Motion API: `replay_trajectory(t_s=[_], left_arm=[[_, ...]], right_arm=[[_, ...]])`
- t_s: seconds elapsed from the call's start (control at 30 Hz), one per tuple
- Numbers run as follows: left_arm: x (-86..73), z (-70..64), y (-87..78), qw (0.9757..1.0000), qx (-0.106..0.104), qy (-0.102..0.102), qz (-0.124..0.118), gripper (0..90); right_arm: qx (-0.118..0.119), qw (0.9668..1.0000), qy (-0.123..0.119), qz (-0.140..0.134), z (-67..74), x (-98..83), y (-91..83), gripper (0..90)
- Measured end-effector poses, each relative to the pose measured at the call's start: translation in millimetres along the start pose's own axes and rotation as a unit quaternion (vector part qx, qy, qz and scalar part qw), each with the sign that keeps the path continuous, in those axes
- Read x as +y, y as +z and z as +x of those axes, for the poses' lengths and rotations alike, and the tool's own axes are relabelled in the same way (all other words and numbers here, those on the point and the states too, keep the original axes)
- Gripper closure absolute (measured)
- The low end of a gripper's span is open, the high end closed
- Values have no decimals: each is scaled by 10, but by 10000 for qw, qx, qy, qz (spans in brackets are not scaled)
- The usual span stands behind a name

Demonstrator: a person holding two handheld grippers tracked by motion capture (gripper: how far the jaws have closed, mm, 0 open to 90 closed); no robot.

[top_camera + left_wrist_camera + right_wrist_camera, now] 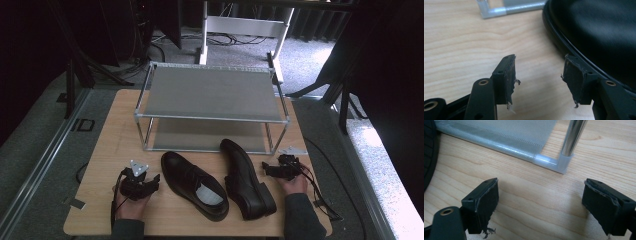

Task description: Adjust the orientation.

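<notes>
The left hand (131,200) comes in from the bottom edge, its dark sleeve barely in frame, and wraps the left gripper (152,181) from below. That gripper lies low and about level, pointing right and a little forward, with its grey plate on top. In the left gripper view its jaws stand wide apart with nothing between them; the pads (510,75) are frayed at the edges.

The right hand (293,185) reaches up from a dark sleeve at the lower right and holds the right gripper (266,169), which points left, also low and level. In the right gripper view its jaws gape wide and empty, and its pads (487,200) are worn.
</notes>
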State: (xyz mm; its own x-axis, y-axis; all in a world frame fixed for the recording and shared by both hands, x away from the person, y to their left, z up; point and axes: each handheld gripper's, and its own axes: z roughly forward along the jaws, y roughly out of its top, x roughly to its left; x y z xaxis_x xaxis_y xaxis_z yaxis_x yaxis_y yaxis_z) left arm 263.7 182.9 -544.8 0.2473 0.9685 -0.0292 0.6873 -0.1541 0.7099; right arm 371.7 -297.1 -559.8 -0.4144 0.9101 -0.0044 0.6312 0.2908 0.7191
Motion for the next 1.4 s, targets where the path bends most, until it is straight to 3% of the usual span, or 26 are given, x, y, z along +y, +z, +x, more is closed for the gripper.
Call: replay_trajectory(t_s=[0.17, 0.47, 0.6, 1.4], left_arm=[[-23, -62, -12, 9999, -136, 102, 23, 449], [-36, -197, 45, 9980, -326, 504, 218, 508], [-26, -195, 51, 9978, -360, 509, 231, 530], [260, -303, 337, 9950, -317, 935, 152, 594]], right_arm=[[0, 10000, -6, 1, 1, -1, -2, 135], [14, 10000, -19, -2, 7, -7, -7, 135], [19, 10000, -23, -2, 8, -7, -8, 135], [36, 10000, -39, -4, 9, -6, -6, 135]])
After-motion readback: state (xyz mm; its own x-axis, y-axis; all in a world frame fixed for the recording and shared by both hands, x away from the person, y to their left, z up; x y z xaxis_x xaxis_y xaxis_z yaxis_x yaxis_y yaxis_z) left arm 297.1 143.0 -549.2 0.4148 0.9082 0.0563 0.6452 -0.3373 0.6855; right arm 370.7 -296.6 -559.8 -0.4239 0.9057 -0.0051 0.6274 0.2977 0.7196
